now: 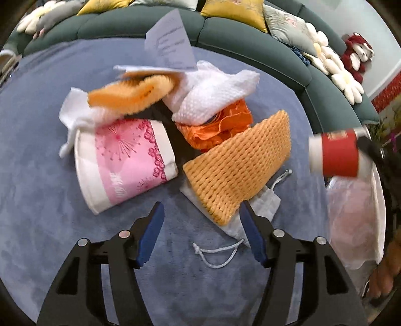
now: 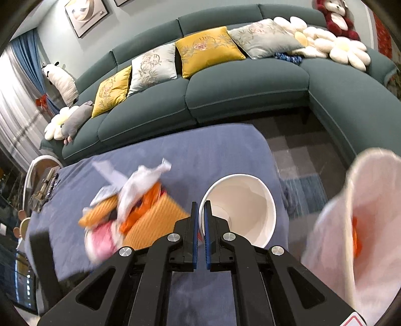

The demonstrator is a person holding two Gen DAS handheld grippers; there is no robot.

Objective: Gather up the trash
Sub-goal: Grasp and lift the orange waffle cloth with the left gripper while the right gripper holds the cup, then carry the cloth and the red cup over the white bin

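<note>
Ahead of me stands a dark green corner sofa (image 2: 240, 87) bearing yellow cushions (image 2: 205, 50), grey cushions (image 2: 153, 65) and white flower-shaped pillows (image 2: 348, 50). A red plush bear (image 2: 335, 17) sits at its far right; a framed picture (image 2: 86, 15) hangs above, blue curtain (image 2: 30, 52) at left.

The left wrist view looks steeply down, close over the blue cloth-covered table (image 1: 37, 155). The right looks shallower, toward the green sofa (image 2: 238, 85). Both share the heap of crumpled litter (image 1: 180, 140).

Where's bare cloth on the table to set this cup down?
Bare tablecloth lies between the trash pile and the sofa, and near you, below the left gripper. It is crowded around the pink cup and foam net.
</note>
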